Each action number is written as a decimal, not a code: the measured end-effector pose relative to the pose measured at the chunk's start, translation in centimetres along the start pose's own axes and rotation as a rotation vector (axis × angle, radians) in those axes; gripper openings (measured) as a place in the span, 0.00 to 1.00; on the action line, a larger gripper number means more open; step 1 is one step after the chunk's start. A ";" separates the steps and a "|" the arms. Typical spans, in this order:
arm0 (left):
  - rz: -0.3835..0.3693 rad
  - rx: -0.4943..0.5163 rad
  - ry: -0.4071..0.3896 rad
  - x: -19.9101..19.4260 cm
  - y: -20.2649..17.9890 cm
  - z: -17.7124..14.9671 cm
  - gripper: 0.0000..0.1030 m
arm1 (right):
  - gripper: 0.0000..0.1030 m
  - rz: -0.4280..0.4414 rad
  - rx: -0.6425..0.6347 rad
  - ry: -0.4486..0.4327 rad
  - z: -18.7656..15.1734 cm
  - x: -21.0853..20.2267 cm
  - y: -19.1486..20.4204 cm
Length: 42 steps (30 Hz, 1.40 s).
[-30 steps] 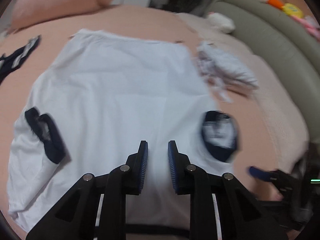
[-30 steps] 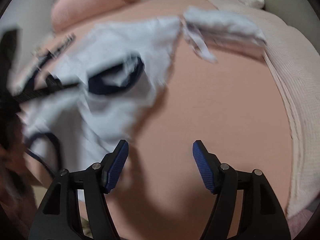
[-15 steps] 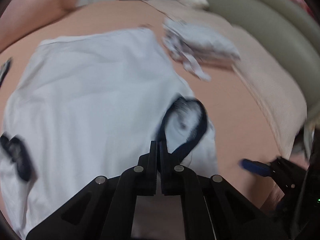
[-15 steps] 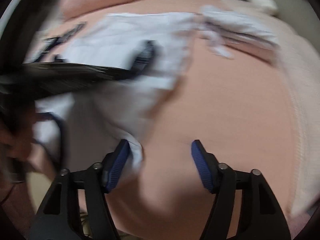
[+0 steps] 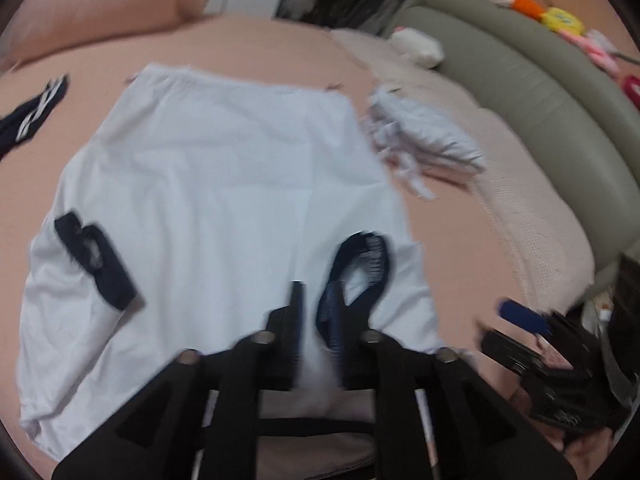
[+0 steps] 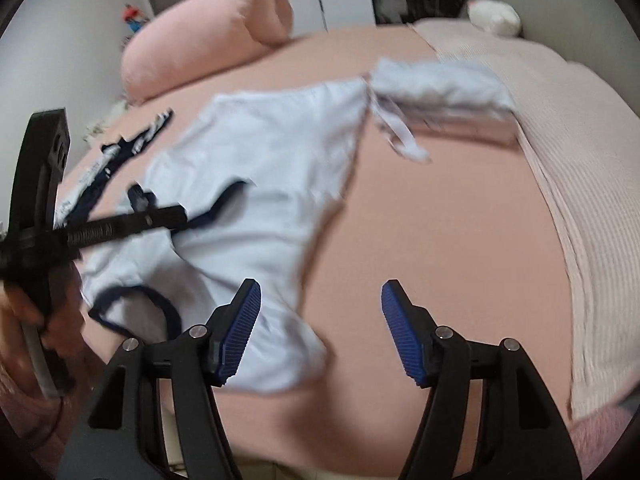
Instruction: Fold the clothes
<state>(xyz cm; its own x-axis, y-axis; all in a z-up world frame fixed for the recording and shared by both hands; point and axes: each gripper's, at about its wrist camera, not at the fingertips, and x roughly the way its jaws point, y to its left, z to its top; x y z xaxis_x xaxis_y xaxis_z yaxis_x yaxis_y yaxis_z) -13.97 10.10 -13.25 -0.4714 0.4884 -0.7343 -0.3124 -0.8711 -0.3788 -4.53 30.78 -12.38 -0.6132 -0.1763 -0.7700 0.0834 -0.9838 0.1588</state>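
White T-shirt (image 5: 224,184): spread flat on pink bed (image 5: 452,236), navy-trimmed sleeve (image 5: 360,276) folded inward at left gripper (image 5: 316,312), jaws opening, nothing pinched. Right gripper (image 6: 320,332) half open, empty, over bare sheet beside hem. Next: let sleeve settle flat, then pinch hem corners evenly.

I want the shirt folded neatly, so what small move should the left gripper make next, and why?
Probably draw the left gripper back off the shirt. Its jaws are opening above the dark-trimmed sleeve, which already lies folded in over the body with the cuff near the pads. The far sleeve lies folded in too, and the right gripper stands open and empty over the bed.
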 end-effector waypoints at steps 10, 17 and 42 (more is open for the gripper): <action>0.062 0.167 0.106 4.4 -2.9 -1.3 0.10 | 0.64 -0.137 -0.040 0.222 -2.8 3.8 -0.7; 0.166 0.022 0.015 2.5 0.0 2.7 0.10 | 0.65 -0.082 -0.048 0.263 -3.4 2.4 -0.8; 0.031 0.113 0.065 3.5 -1.3 2.4 0.04 | 0.73 -0.177 -0.065 0.266 -3.9 2.7 -0.7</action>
<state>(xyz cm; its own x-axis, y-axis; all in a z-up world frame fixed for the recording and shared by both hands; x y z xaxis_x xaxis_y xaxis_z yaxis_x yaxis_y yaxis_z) -17.20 13.04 -13.98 -0.4287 0.4542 -0.7810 -0.3916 -0.8724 -0.2924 -3.16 30.89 -17.01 -0.3962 0.0038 -0.9181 0.0489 -0.9985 -0.0252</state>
